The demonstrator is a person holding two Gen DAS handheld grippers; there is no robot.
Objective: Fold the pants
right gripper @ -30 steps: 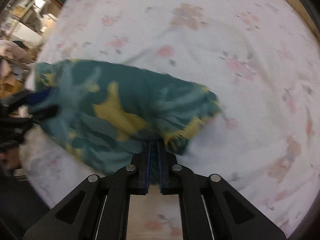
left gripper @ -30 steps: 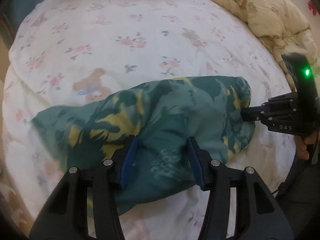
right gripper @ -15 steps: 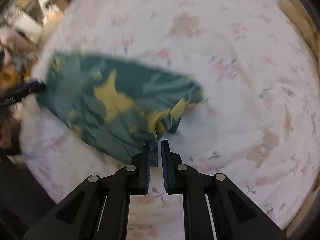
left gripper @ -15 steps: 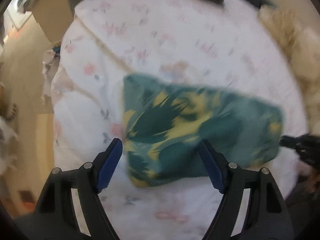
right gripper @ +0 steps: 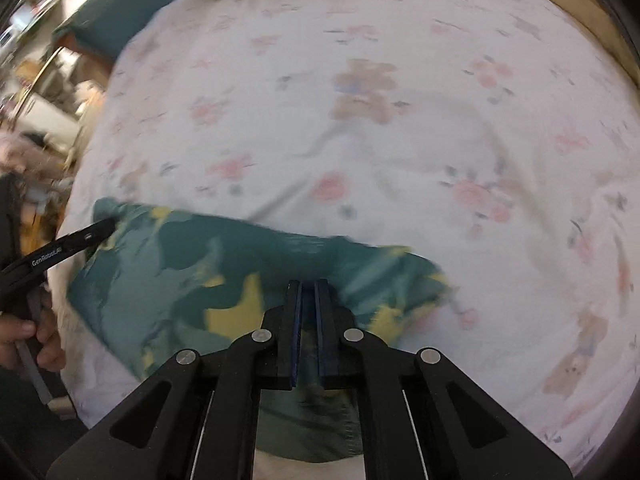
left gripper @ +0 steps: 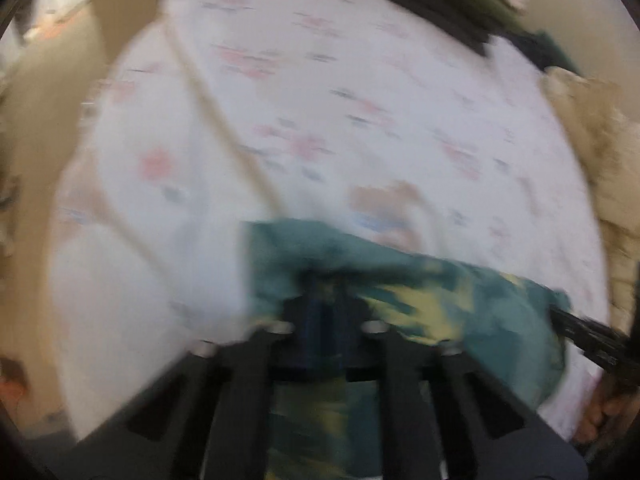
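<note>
Both grippers pinching the teal-and-yellow pants (right gripper: 208,276) on the flowered bedsheet (right gripper: 400,140).

In the lower middle of the right wrist view the right gripper (right gripper: 307,286) is holding its fingers nearly pressed together with pants fabric caught between them, the garment lying in a folded band across the lower left of the frame. The left gripper (right gripper: 106,226) is reaching in from the left edge, its tip touching the band's far left corner. The left wrist view is blurred, but there the left gripper (left gripper: 328,300) is showing its fingers closed with cloth bunched over them, low in the frame.
</note>
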